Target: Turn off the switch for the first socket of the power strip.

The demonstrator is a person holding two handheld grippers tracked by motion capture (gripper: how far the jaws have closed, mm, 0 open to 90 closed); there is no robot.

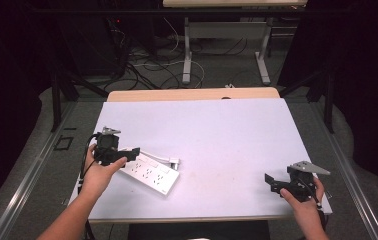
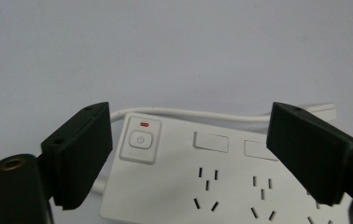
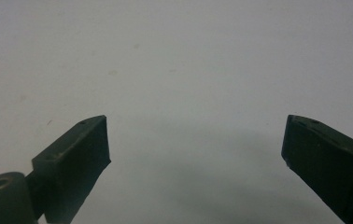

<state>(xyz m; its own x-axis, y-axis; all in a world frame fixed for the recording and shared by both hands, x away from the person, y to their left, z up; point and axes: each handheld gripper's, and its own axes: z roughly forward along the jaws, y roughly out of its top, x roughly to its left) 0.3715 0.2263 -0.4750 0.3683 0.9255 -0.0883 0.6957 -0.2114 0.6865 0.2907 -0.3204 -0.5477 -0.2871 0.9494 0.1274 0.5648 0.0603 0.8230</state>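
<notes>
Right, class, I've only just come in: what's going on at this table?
A person sits at a white table with a gripper in each hand. The left gripper hovers over the switch end of a white power strip, jaws open and not gripping it. In the left gripper view, the strip's power button and a small red light sit between the jaws. The right gripper waits open over bare table near the right edge.

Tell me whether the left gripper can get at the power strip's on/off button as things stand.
Probably yes: the left gripper hovers open right over the power strip, and the button lies bare between its jaws, with nothing covering it.
</notes>
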